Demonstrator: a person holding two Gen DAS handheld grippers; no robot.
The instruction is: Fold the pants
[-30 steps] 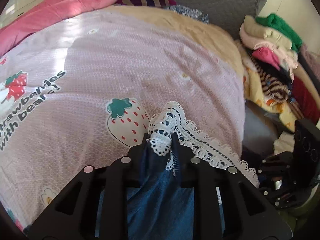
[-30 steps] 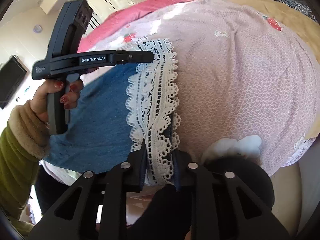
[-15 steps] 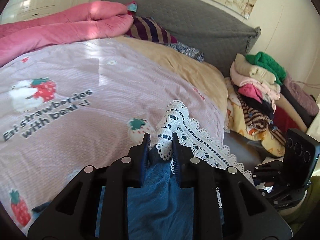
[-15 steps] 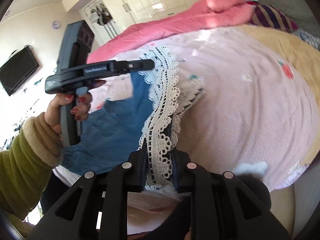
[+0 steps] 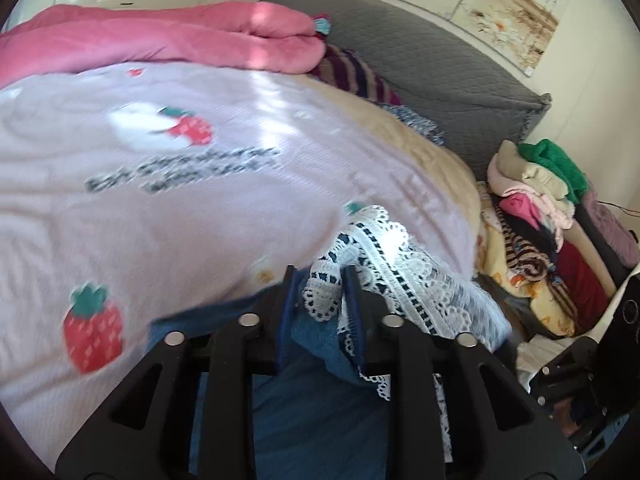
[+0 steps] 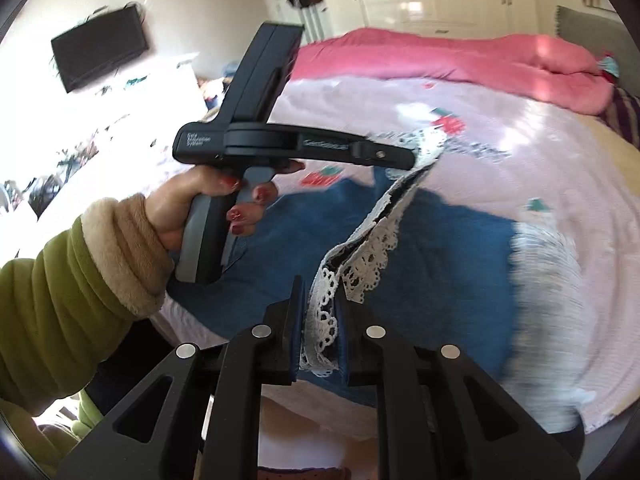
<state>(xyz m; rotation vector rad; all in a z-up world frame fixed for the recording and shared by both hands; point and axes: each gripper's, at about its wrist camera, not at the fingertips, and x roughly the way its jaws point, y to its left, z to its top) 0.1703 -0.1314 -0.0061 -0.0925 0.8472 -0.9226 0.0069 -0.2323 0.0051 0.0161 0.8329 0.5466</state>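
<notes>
Bed [image 5: 200, 208]: covered by a pink strawberry-print quilt [image 5: 120, 140]; a rolled pink blanket [image 5: 180, 40] is seen along its far side; a heap of clothes [image 5: 532, 216] is stacked beside the grey headboard [image 5: 420, 60].

Pants [image 6: 440, 248]: blue denim, hemmed with white lace [image 6: 360, 264]; the lower layer is spread flat on the quilt; the lace hem is held up off the bed, stretched between the two tools.

Left tool [image 6: 416, 156]: closed on one end of the lace hem; gripped by the left hand [image 6: 208, 204]; positioned farther over the bed.

Right tool [image 6: 320, 320]: closed on the other end of the hem; nearer the bed's edge.

Governing relation: the hem's long axis runs from tool to tool; the flat denim lies beyond and below it, so the fold is judged to be carried forward over that layer, both ends kept level.
</notes>
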